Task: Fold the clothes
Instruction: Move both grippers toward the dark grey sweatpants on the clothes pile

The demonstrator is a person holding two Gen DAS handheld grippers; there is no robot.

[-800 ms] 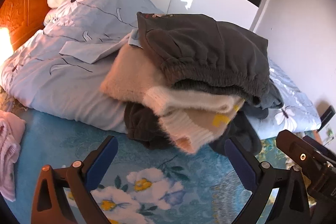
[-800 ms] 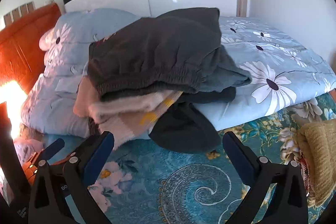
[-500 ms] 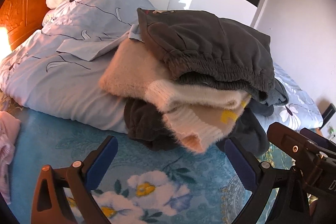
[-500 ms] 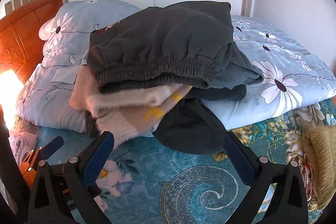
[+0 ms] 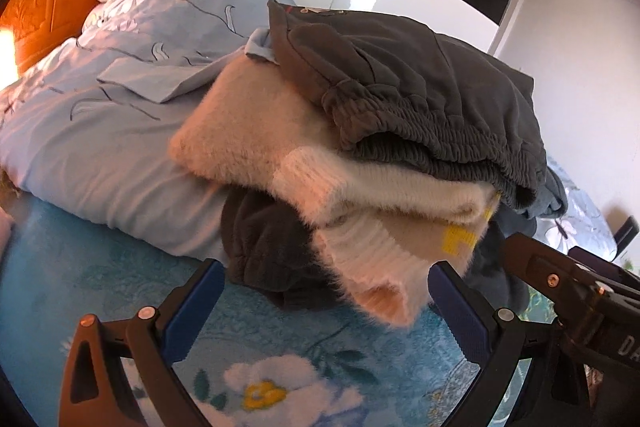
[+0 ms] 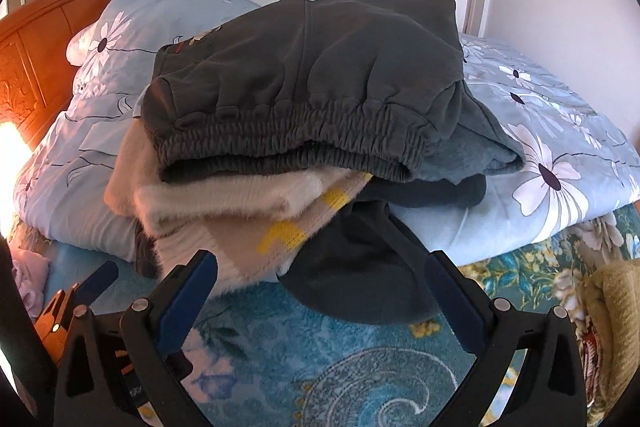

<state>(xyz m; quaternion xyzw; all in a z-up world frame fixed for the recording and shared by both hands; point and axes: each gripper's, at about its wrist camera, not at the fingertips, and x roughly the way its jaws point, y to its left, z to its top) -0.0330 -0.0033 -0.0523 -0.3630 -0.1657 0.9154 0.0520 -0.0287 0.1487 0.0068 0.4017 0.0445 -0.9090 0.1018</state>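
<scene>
A pile of clothes sits on the bed against a blue floral duvet. On top lies a dark grey garment with an elastic hem [image 5: 420, 87] [image 6: 308, 87]. Under it is a fluffy cream and pink sweater with yellow marks [image 5: 340, 195] [image 6: 240, 211]. Dark garments [image 5: 272, 247] [image 6: 360, 267] hang out below. My left gripper [image 5: 324, 311] is open and empty, its jaws on either side of the sweater's hanging edge. My right gripper [image 6: 320, 303] is open and empty just in front of the pile. It also shows in the left wrist view [image 5: 568, 291].
The blue floral duvet [image 5: 100, 115] [image 6: 552, 147] lies bunched behind the pile. A teal flowered sheet [image 5: 280, 367] [image 6: 340, 367] covers the bed in front. An orange headboard [image 6: 36, 47] stands at left. A pink garment [image 6: 28, 279] lies far left, a mustard knit [image 6: 616, 327] far right.
Both grippers have moved forward toward the pile, which now looks larger and closer. The jaws stay open.
</scene>
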